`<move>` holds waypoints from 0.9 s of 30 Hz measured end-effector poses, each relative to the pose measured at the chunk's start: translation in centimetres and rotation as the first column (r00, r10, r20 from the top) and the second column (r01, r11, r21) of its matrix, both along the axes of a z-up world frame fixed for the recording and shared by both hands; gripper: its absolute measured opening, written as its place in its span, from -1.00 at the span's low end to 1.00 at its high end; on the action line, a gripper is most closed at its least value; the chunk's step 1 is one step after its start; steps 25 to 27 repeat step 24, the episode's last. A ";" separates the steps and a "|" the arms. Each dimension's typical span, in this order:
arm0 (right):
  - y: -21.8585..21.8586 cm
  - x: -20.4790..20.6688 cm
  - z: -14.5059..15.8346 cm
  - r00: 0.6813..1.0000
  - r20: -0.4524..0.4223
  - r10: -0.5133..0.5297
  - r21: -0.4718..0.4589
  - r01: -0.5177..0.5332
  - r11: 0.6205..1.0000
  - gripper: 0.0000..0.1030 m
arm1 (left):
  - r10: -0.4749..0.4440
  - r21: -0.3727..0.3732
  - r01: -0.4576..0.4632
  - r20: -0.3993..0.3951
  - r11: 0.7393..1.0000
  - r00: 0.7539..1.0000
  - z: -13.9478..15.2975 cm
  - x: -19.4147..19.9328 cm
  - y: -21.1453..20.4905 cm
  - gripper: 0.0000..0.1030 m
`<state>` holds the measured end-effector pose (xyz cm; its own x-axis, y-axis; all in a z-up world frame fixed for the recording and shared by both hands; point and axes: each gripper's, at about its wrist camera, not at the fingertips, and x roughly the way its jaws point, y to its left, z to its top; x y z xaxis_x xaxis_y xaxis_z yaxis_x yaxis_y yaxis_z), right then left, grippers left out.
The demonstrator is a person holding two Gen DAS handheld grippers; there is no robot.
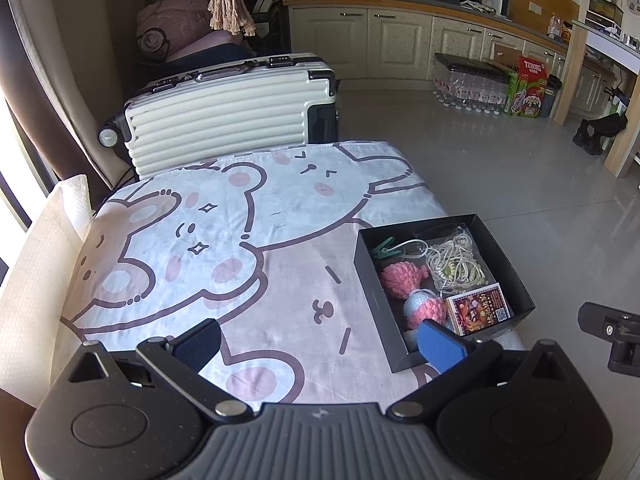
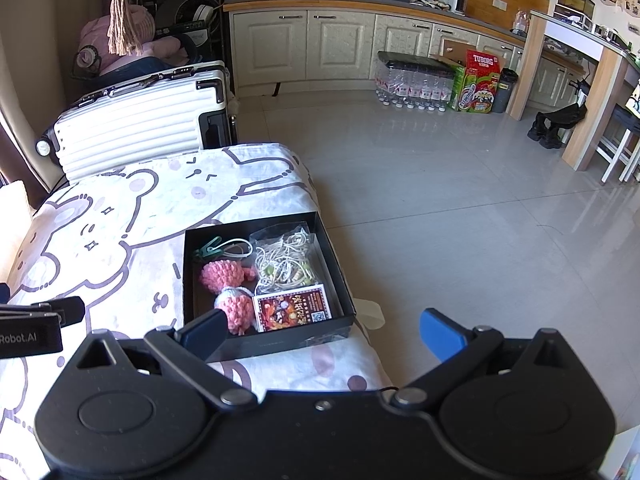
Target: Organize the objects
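A black box (image 2: 268, 344) is seen near the edge of a desk draped in a bear-print cloth (image 1: 224, 240). Inside the box are held two pink crocheted toys (image 2: 224, 276), a bagged cord bundle (image 2: 284, 264), a green clip (image 2: 206, 250) and a printed card (image 2: 294, 308). Beside the box, both the left tool (image 1: 318, 342) and right tool (image 2: 322, 332) are spread wide, with nothing gripped.
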<state>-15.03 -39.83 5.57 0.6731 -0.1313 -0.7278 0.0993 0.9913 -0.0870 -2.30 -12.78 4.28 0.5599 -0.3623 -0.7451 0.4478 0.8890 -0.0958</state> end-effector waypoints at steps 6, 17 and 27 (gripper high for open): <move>0.0 0.0 0.0 1.000 0.001 0.001 0.001 -0.001 1.000 1.00 | 0.001 0.002 -0.001 0.001 1.000 1.000 0.1 0.1 0.0 1.00; -0.1 0.0 0.0 1.000 0.001 0.000 0.002 0.000 1.000 1.00 | -0.009 -0.002 0.009 0.000 1.000 1.000 0.2 0.1 -0.1 1.00; -0.3 -0.1 0.0 1.000 -0.001 -0.001 0.003 0.001 1.000 1.00 | -0.019 -0.009 0.019 -0.007 1.000 1.000 0.1 0.0 -0.4 1.00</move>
